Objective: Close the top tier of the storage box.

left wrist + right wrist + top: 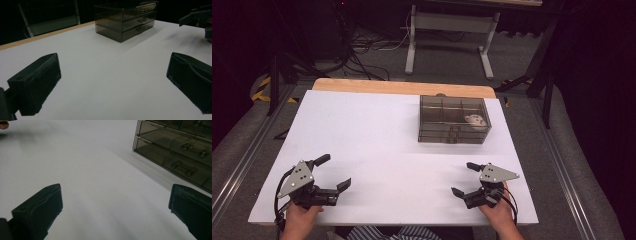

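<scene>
The white surface (377, 145) is mostly bare. The smoky clear drawer box (454, 120) stands at its far right, well apart from both grippers, with a pale object (475, 120) inside its top. The left gripper (330, 172) and right gripper (463, 179) hover near the front edge, jaws spread and empty. The light box may slide or tip if a drawer handle (195, 149) is pulled one-handed.

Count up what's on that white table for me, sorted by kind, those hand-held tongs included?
Tongs: 2, the left tongs and the right tongs, both open and holding nothing.
Drawer box: 1, smoky and see-through.
Pale item: 1, inside the box; too small to tell what it is.
Total: 4
</scene>
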`<state>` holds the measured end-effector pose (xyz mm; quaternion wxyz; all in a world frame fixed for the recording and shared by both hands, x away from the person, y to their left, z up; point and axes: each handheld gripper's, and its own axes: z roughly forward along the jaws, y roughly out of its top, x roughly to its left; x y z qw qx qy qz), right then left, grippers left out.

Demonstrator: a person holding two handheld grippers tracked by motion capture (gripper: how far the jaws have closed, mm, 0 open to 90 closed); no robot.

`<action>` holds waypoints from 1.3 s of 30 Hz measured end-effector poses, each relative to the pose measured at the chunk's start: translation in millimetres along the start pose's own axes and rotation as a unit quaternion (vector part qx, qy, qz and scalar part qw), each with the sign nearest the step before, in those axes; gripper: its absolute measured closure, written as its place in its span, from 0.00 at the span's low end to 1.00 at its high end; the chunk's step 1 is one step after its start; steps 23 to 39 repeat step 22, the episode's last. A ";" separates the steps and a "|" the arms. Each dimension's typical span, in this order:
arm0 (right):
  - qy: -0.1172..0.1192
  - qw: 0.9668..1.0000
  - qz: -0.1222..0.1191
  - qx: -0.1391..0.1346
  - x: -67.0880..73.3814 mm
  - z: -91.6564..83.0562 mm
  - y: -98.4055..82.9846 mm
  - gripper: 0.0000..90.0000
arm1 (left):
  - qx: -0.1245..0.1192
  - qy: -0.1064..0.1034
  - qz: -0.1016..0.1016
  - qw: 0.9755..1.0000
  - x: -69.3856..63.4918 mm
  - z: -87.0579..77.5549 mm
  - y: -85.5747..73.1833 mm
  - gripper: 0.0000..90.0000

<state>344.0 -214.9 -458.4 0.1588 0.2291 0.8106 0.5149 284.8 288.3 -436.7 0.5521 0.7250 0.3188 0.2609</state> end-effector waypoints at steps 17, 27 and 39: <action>0.002 1.000 -0.003 -0.011 0.2 -3.1 0.7 0.00 | -0.002 -0.002 0.002 1.000 0.0 0.4 -0.6 0.00; 0.003 1.000 -0.002 -0.015 -0.3 -3.9 0.7 0.00 | -0.002 -0.004 -0.001 1.000 0.4 0.7 -0.8 0.00; 0.003 1.000 -0.002 -0.015 -0.3 -3.9 0.7 0.00 | -0.002 -0.004 -0.001 1.000 0.4 0.7 -0.8 0.00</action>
